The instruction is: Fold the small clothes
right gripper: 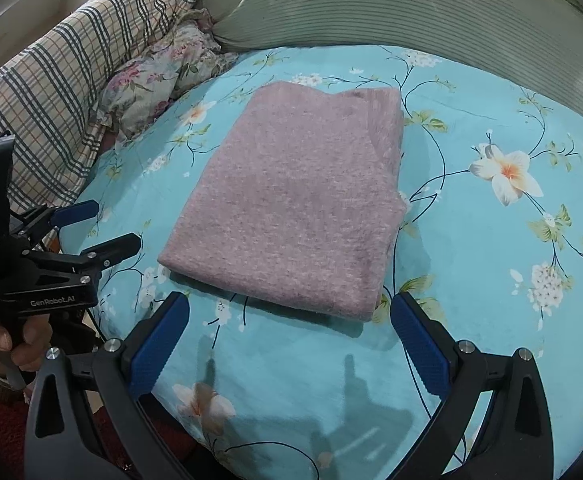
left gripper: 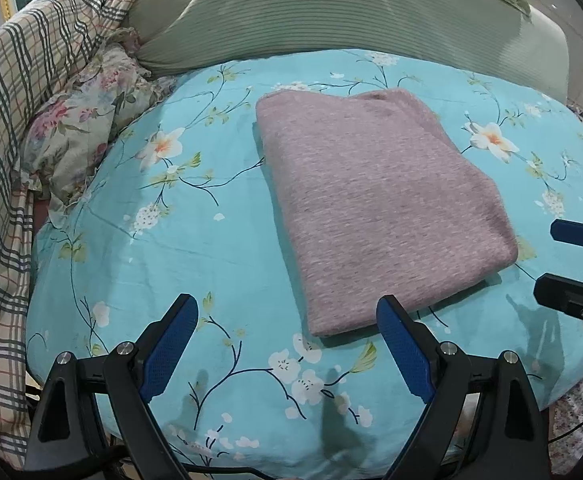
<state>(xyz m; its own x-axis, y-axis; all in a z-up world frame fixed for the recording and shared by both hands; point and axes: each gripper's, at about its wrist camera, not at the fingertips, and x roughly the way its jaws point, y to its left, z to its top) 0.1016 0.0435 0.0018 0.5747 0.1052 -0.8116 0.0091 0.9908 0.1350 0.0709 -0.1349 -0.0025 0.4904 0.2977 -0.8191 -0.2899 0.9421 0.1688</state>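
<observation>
- Item: pink knit garment [left gripper: 375, 208], already folded into a compact, roughly rectangular bundle. Lies flat on the bed [left gripper: 219, 240], on the turquoise floral sheet, about mid-width and nearer the front edge than the pillow end.
- Left hand-held gripper [left gripper: 287, 344]: fingers spread wide, holding nothing, hovering above the front edge of the bed. The garment's near left corner sits just ahead of it, close to its right finger; no contact visible.
- Right hand-held gripper [right gripper: 289, 340]: fingers spread wide, empty, likewise over the front edge. The garment's near edge lies just ahead, between the lines of its two fingers; apart, not touching.
- Surroundings: green ribbed pillow [left gripper: 331, 12] along the far edge; plaid quilt [left gripper: 23, 100] and floral cushion [left gripper: 87, 124] heaped at the left edge, well apart from the garment.
- Step in hand, as judged: fold looks complete or near it; what remains is probably a last tidy or one further halving.
- Handling advice: if a further fold is wanted, pinch both near corners through all layers together, lift low and lay over evenly so edges meet. The right side shows a slight stepped edge; square it. The knit is soft and thick, so layers may slip or spring open if only the top layer is caught.
</observation>
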